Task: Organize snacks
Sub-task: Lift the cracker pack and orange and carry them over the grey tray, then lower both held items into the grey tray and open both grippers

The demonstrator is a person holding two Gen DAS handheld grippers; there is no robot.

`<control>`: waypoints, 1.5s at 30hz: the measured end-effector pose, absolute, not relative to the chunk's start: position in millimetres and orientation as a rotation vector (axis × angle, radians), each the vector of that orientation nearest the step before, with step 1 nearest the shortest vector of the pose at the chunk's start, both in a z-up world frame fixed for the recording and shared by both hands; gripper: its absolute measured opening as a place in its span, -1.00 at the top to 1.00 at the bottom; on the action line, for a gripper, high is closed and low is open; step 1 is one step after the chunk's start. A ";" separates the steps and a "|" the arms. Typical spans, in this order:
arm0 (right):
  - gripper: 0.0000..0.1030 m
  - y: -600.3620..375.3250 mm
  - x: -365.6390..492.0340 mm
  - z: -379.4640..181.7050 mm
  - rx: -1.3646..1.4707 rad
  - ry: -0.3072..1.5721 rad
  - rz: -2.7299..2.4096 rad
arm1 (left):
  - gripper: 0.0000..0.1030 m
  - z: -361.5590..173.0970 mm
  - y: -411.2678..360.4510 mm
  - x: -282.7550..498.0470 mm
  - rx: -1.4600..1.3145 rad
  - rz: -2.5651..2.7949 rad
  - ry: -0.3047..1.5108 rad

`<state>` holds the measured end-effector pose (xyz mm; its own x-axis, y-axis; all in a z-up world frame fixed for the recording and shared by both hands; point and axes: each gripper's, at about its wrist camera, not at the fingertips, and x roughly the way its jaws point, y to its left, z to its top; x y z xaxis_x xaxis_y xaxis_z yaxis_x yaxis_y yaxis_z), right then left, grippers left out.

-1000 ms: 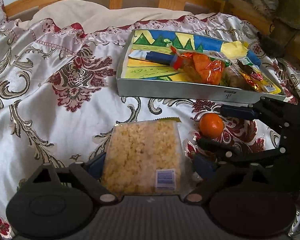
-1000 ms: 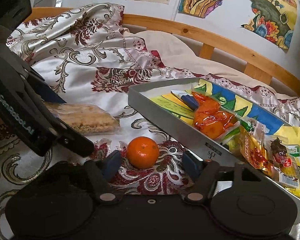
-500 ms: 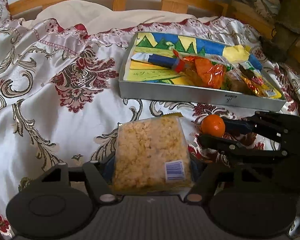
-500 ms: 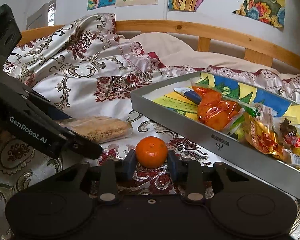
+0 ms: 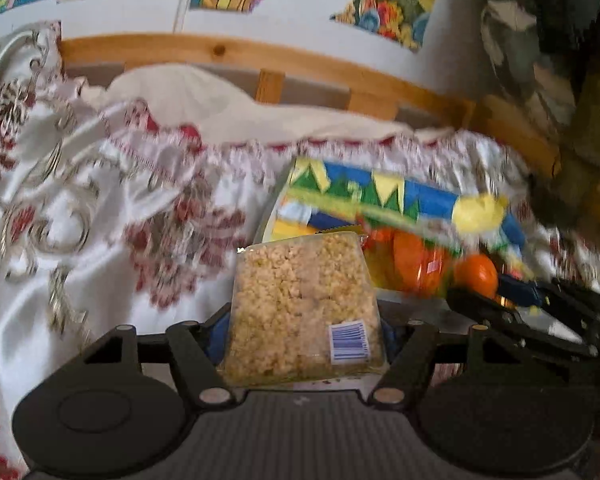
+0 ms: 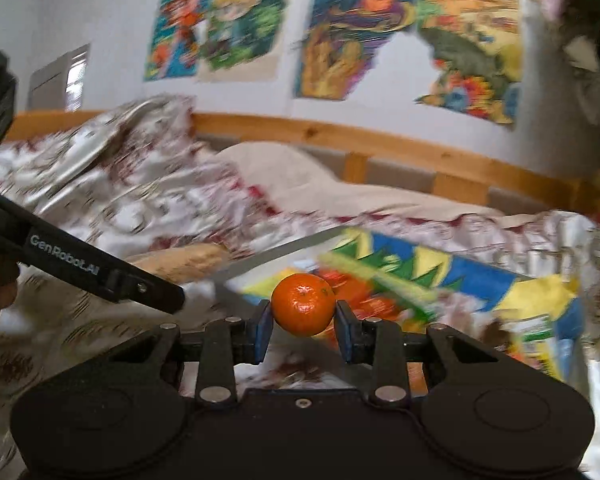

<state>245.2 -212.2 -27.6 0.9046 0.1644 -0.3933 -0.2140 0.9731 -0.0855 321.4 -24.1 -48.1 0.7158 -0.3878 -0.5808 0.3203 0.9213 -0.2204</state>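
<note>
While the left tongs [image 5: 300,332] clenched a flat, crinkly clear packet of knobbly puffed-grain cake [image 5: 302,304], its long axis ran straight ahead between the pads. Just right of them, the right tongs [image 6: 303,326] gripped a round, dimpled mandarin [image 6: 303,304], with the grey tray [image 6: 276,250] just beyond.

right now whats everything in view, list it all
rice cake pack: 1, pale yellow, between left gripper's pads
tangerine: 1, orange, between right gripper's pads
tray: 1, grey, on bed, colourful liner
wrapped snacks: several, mostly orange, in tray
bedspread: 1, white and red
headboard: 1, wood
wall drawings: several, multicoloured
left gripper: 1, black, shut on pack
right gripper: 1, black, shut on tangerine
</note>
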 end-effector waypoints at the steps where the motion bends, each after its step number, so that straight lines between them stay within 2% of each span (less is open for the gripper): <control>1: 0.32 -217.2 247.9 -26.1 -0.122 0.393 0.172 | -0.42 -45.0 -29.3 326.8 -0.110 -0.393 0.659; 11: 0.31 -270.9 269.2 -31.6 0.009 0.439 -0.042 | -0.42 -54.9 -82.0 383.9 -0.180 -0.335 0.678; 22: 0.28 -293.0 283.3 -43.5 0.049 0.483 -0.112 | -0.43 -70.9 -118.9 396.3 -0.141 -0.203 0.718; 31: 0.00 -291.9 284.3 -41.3 0.055 0.473 -0.102 | -0.66 -72.3 -122.4 394.8 -0.122 -0.165 0.752; 36: -0.36 -291.8 276.9 -30.8 0.068 0.447 -0.111 | -0.82 -67.5 -114.8 386.4 -0.152 -0.177 0.754; 45: -0.71 -296.0 251.7 1.1 0.093 0.385 -0.142 | -0.98 -32.0 -116.2 348.7 -0.106 -0.204 0.644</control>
<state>251.7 -296.0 1.1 0.9170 -0.1198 -0.3804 0.1552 0.9858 0.0637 348.7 -116.2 -32.0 0.7804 -0.2216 -0.5847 0.1557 0.9745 -0.1615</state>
